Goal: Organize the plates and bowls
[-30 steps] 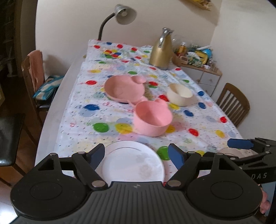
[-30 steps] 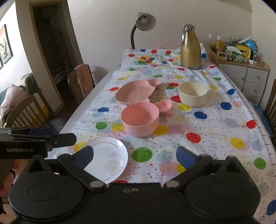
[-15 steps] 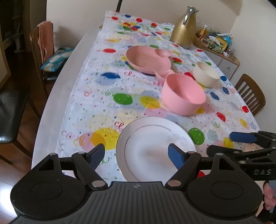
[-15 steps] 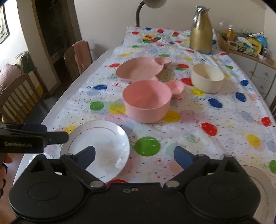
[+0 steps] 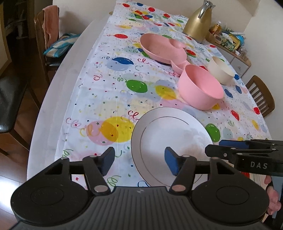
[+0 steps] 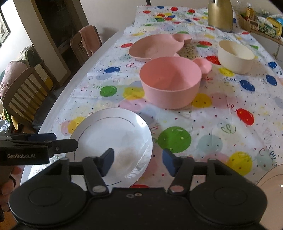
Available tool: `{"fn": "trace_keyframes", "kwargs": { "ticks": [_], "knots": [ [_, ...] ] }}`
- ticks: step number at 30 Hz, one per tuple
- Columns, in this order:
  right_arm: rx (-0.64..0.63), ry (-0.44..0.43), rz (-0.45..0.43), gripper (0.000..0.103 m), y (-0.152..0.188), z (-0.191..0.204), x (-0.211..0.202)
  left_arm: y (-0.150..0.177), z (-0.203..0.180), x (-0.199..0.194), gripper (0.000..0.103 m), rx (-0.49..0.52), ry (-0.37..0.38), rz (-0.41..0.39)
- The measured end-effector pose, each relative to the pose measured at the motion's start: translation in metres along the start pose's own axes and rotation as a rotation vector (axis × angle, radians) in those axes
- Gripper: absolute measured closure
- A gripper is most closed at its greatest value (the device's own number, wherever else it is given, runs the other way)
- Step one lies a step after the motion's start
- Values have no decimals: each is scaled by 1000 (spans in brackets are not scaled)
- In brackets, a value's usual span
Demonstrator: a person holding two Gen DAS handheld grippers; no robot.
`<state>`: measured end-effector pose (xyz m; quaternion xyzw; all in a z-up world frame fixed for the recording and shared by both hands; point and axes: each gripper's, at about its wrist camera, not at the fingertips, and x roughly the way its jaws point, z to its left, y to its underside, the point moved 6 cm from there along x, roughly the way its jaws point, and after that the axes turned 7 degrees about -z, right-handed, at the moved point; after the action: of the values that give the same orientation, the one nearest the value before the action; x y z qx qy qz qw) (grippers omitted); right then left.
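A white plate [image 5: 169, 141] [image 6: 113, 138] lies flat on the balloon tablecloth near the table's front edge. My left gripper [image 5: 138, 160] hovers over its left rim and its jaws are closing. The rim is between them but the pads do not touch it. My right gripper [image 6: 138, 160] hovers over the plate's right rim, jaws also closing, pads clear of it. Each gripper shows side-on in the other's view, the right gripper [image 5: 221, 146] and the left gripper [image 6: 60, 140]. Farther back stand a pink bowl [image 5: 201, 88] [image 6: 169, 81], a cream bowl [image 5: 221, 70] [image 6: 235, 56] and a pink eared plate [image 5: 162, 47] [image 6: 155, 46].
A gold jug [image 5: 198, 23] [image 6: 221, 14] stands at the far end, beside a cluttered sideboard [image 5: 230, 40]. Wooden chairs [image 6: 26, 95] [image 5: 261, 95] flank the table. The rim of another plate [image 6: 272, 178] shows at the lower right. A hand [image 5: 273, 200] holds the right gripper.
Both grippers have come down and tipped toward the white plate, which now fills more of each view. Both pairs of jaws have narrowed.
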<state>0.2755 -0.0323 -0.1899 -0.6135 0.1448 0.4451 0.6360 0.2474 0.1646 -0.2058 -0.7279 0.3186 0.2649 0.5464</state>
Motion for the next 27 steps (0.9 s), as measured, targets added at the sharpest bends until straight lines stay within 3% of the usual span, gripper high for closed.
{"fn": "trace_keyframes", "kwargs": {
  "ticks": [5, 14, 18, 27],
  "knots": [
    [43, -4, 16, 63, -2, -4, 6, -2, -1, 6, 65, -7, 23, 9],
    [117, -10, 41, 81, -1, -16, 13, -4, 8, 16, 82, -34, 15, 35],
    [141, -9, 59, 88, 1, -20, 17, -3, 11, 19, 86, -45, 9, 45],
    [167, -15, 73, 94, 2, -24, 20, -3, 12, 22, 90, -54, 32, 63]
  ]
}}
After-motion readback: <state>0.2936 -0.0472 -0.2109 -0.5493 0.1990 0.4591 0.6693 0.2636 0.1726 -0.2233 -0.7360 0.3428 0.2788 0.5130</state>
